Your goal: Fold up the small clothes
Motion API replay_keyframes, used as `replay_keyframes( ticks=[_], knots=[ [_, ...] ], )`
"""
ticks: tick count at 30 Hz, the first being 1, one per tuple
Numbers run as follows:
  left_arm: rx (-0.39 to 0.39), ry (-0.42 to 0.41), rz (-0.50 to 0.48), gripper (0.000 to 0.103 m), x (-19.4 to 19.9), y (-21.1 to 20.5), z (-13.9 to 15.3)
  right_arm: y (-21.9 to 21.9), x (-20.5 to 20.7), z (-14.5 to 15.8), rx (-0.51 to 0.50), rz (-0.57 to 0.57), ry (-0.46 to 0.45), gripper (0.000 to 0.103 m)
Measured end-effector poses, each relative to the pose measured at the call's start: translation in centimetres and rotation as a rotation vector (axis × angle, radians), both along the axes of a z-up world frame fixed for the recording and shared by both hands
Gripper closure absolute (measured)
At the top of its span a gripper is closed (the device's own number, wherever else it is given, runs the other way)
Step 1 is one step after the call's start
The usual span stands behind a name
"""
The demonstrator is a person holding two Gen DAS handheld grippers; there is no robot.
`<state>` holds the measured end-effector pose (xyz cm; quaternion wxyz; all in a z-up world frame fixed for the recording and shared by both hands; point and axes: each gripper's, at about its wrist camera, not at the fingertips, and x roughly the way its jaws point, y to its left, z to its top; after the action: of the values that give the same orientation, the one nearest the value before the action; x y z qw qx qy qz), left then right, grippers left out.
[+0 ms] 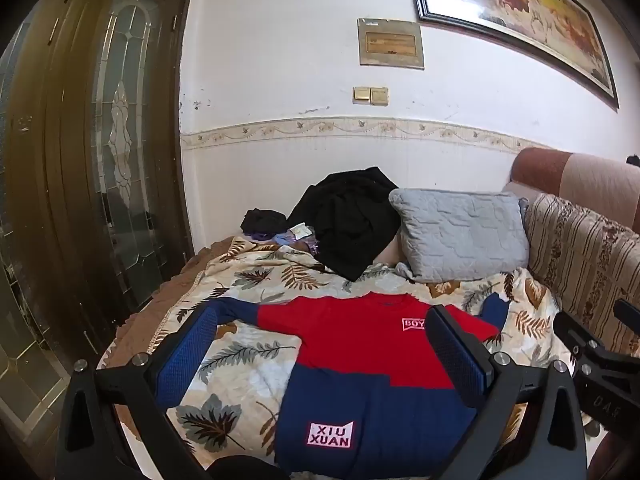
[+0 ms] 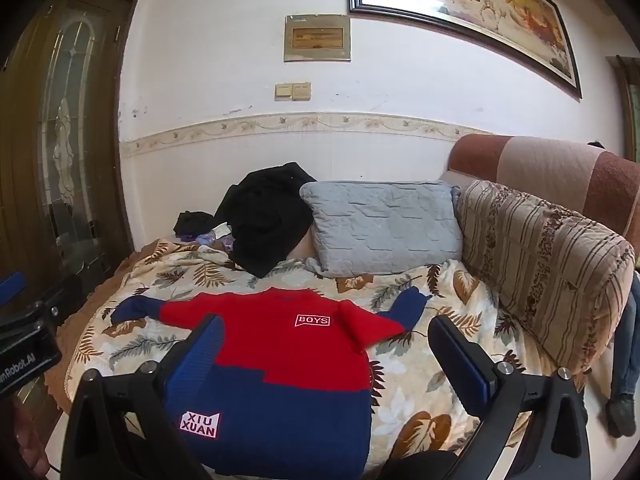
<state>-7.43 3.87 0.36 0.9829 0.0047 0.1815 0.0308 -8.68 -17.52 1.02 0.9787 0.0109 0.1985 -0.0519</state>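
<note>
Hovering, left gripper point(image 1: 320, 344) spread wide, empty — sweater point(image 1: 360, 360) flat on the blanket point(image 1: 248, 364), front up, sleeves out | right view: right gripper point(image 2: 324, 344) likewise agape, grasping nothing, above the sweater point(image 2: 280, 360) | tip: pinch one sleeve cuff and that side's hem together — fold inward, keep it taut.

Red and navy sweater point(image 2: 276, 364) flat on leaf-print blanket point(image 2: 420, 412); right gripper point(image 2: 326, 350) above, jaws apart; grey pillow point(image 2: 384, 226), black clothes point(image 2: 268, 216) behind
</note>
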Motion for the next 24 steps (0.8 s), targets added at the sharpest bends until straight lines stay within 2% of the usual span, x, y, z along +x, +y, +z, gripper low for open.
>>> replay_keyframes(
  ticks=[6, 14, 24],
  knots=[
    [-0.010, -0.007, 0.013, 0.000, -0.2, 0.7, 0.2, 1.2, -1.0, -0.4, -0.020, 0.012, -0.003, 0.000],
    [-0.009, -0.001, 0.012, 0.000, 0.1, 0.9, -0.1, 0.6, 0.3, 0.3, -0.018, 0.011, 0.002, 0.000],
    [-0.002, 0.005, 0.012, 0.000, 0.3, 1.0, -0.4, 0.6, 0.8, -0.3, -0.002, 0.014, 0.006, 0.000]
  ],
)
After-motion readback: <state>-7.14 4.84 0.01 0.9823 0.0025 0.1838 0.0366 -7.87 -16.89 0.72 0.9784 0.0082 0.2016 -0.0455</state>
